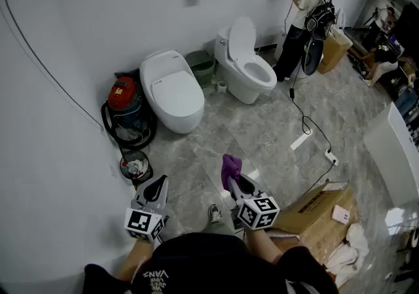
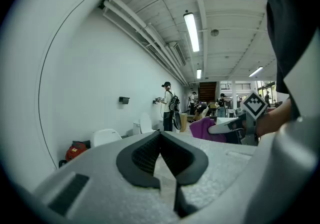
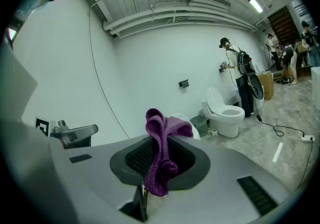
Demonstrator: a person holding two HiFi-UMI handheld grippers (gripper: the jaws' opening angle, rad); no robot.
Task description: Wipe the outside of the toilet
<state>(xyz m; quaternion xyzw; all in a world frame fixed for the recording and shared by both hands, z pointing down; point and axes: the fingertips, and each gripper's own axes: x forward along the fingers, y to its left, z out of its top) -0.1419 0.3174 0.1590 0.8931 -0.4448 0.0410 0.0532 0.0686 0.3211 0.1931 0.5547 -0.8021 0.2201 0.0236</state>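
Observation:
Two white toilets stand against the far wall: one with its lid shut (image 1: 171, 89) on the left, and one with its lid up (image 1: 247, 63) (image 3: 226, 113) to its right. A purple cloth (image 1: 230, 167) (image 3: 160, 153) is pinched in my right gripper (image 1: 232, 178) (image 3: 159, 163), which is held low over the marble floor, well short of both toilets. My left gripper (image 1: 157, 189) (image 2: 161, 163) is level with it on the left, jaws together and nothing between them. In the left gripper view the shut toilet (image 2: 105, 136) shows small by the wall.
A red vacuum cleaner (image 1: 126, 112) with a black hose sits left of the shut toilet, a small bin (image 1: 135, 165) in front of it. A green basket (image 1: 202, 65) stands between the toilets. A person (image 1: 304, 14) works at the wall. A cable and power strip (image 1: 330, 156) cross the floor; cardboard boxes (image 1: 321, 213) lie right.

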